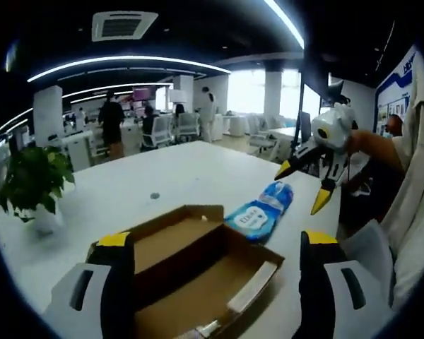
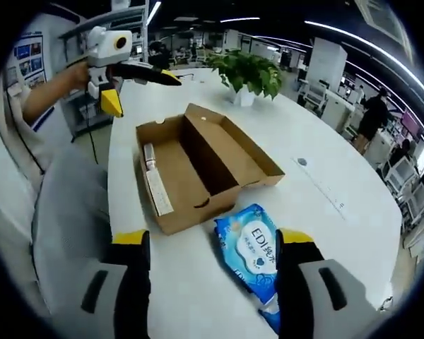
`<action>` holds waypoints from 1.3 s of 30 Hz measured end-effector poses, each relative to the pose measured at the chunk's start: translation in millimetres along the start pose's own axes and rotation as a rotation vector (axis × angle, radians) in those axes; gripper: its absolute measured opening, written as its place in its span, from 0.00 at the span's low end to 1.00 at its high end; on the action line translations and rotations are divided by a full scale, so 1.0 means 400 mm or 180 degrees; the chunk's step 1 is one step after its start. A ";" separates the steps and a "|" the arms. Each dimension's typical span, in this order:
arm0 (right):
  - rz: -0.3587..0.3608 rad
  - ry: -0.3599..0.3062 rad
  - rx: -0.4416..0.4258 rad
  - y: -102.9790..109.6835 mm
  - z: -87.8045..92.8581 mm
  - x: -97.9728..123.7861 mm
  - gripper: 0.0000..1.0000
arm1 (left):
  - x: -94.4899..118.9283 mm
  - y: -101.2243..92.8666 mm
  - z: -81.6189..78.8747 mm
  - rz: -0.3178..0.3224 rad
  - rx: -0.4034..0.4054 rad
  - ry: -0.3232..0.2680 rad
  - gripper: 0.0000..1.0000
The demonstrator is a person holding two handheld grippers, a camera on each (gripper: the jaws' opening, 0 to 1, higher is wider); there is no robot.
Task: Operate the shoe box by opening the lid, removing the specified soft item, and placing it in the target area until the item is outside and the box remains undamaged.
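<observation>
The box [image 2: 198, 166] lies open on the white table [image 2: 339, 212], its lid folded back flat beside the tray, both brown insides bare apart from a pale strip [image 2: 155, 185] along one wall. In the left gripper view the box [image 1: 191, 272] sits near, between that view's own jaws. The blue wipes pack [image 2: 253, 258] lies on the table just beside the box's corner, outside it; in the left gripper view the pack [image 1: 261, 212] lies just beyond the box, to the right.

The right gripper [image 2: 212, 240] hangs over the pack with its jaws spread wide and holding nothing, one tip to the left of the pack, the other over its right edge. In the left gripper view it [image 1: 307, 189] hangs in the air above the table, jaws apart. The left gripper [image 1: 215, 240] is also released, its jaws wide either side of the box; in the right gripper view it [image 2: 138, 85] is raised above the far side of the box, held by a hand [image 2: 78, 70], jaws parted.

A potted plant [image 2: 249, 70] stands on the far part of the table. Desks, chairs and people fill the office beyond
</observation>
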State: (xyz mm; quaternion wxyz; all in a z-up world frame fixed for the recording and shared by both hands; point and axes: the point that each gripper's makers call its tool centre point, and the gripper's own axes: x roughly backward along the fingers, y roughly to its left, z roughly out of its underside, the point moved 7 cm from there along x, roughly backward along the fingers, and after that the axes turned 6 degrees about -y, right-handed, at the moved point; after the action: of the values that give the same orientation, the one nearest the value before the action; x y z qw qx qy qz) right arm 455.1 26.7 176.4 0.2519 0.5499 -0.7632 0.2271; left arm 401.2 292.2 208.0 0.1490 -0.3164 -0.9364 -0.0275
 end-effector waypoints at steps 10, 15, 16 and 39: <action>-0.0354 0.0058 0.0256 0.006 -0.027 -0.068 0.67 | 0.071 -0.008 0.035 -0.0072 -0.0079 0.0053 1.00; -0.0527 0.0108 0.0423 0.009 -0.037 -0.107 0.66 | 0.093 -0.013 0.041 -0.0080 -0.0159 0.0052 1.00; -0.0575 0.0111 0.0454 0.011 -0.040 -0.116 0.65 | 0.099 -0.014 0.043 -0.0080 -0.0177 0.0066 1.00; -0.1045 0.0375 0.0864 0.026 -0.026 -0.283 0.60 | 0.174 -0.039 0.118 -0.0280 -0.0085 0.0137 1.00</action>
State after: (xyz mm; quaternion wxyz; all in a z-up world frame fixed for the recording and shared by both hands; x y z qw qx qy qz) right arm 476.9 118.4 111.9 0.2533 0.6814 -0.6099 0.3155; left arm 327.1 327.3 184.5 0.1635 -0.2763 -0.9456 -0.0534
